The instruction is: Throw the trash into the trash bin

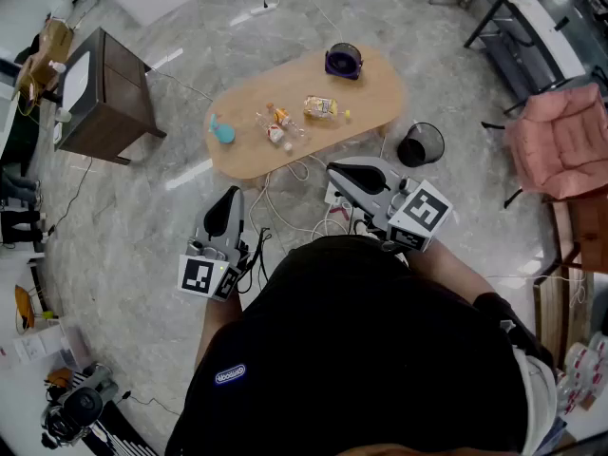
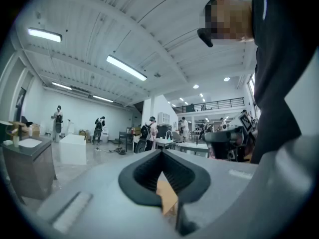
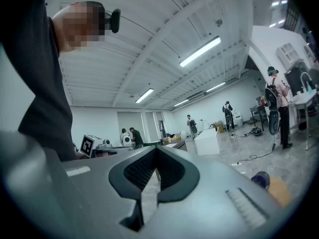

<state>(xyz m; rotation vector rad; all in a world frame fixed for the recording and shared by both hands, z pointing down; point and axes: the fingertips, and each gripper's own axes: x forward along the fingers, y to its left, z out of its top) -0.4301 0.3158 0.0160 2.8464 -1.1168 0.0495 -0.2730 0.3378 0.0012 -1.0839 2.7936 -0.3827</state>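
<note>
- The left claw (image 1: 230,194) and the right claw (image 1: 334,169) are held level in front of the person's body. Both point toward the oval wooden desk (image 1: 380,98) and stop well short of it.
- Both claws are pressed together at the tips, and neither pinches anything.
- One black mesh trash bin (image 1: 421,145) stands on the floor just beside the desk's right end. Its inside is too dark to read.
- The trash lies mid-desk: one yellow snack packet (image 1: 321,107), and near it a cluster of clear plastic litter (image 1: 277,126) whose count I cannot tell.
- Also on the desk are one teal object (image 1: 223,132) toward the left and one small purple fan (image 1: 343,61) at the far edge.
- One dark cabinet (image 1: 109,93) stands on the left, and one pink chair (image 1: 565,141) on the right.
</note>
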